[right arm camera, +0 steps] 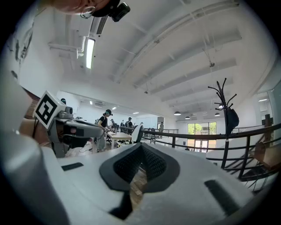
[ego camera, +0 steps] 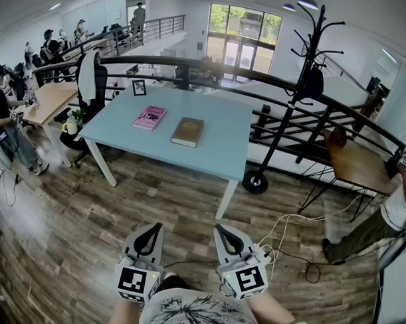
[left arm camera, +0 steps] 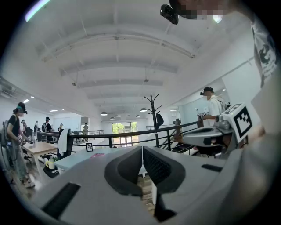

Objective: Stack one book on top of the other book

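Two books, both flat on the light blue table [ego camera: 221,129] and not touching: a pink book [ego camera: 149,117] to the left, and a thicker brown book [ego camera: 188,131] beside it, nearer the front edge. Neither is stacked yet. Both look stiff enough to keep their shape and light enough for one gripper. The covers are probably smooth, so a shallow pinch could slip. The likeliest hold is across a long edge or the spine, with one jaw worked underneath. The pink book looks slimmer and seems the easier one to lift onto the brown. Two grippers, held low and level in front of the person and well short of the table: the left gripper [ego camera: 154,227] has its jaws together on nothing, and the right gripper [ego camera: 220,228] is likewise closed and empty. The tabletop is plain and matt, with a small picture frame [ego camera: 139,87] at its far edge. The room is an open mezzanine with a wood-plank floor [ego camera: 188,197], a dark curved railing [ego camera: 272,81], a black coat stand [ego camera: 306,55], loose cables [ego camera: 299,258] on the floor to the right, and other people at desks to the left.
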Demonstrator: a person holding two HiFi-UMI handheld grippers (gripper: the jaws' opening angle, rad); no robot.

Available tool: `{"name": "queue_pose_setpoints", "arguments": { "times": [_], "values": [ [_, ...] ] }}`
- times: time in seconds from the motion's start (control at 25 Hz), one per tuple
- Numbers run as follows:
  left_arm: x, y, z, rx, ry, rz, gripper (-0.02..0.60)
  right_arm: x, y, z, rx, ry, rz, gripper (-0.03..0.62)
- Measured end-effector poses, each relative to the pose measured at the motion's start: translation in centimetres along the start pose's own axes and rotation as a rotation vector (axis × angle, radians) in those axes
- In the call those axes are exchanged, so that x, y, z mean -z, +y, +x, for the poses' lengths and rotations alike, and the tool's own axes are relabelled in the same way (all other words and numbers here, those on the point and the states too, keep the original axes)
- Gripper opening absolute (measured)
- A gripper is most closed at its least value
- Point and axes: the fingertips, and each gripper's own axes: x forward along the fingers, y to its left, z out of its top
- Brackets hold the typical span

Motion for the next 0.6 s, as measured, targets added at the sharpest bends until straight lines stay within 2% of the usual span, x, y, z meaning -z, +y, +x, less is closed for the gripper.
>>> {"name": "queue_pose_setpoints", "arguments": {
  "times": [0.32,0.6],
  "values": [
    [-0.1,0.4,0.3,-0.004,-0.01,-0.032,0.009,0.3,-0.1,0.3,-0.001,-0.001,0.013,-0.009],
    [-0.1,0.8,1.0,-0.004,-0.001,-0.044,0.009,1.4,-1.0,1.2,0.015,0.018,0.076,-0.008]
  ]
}}
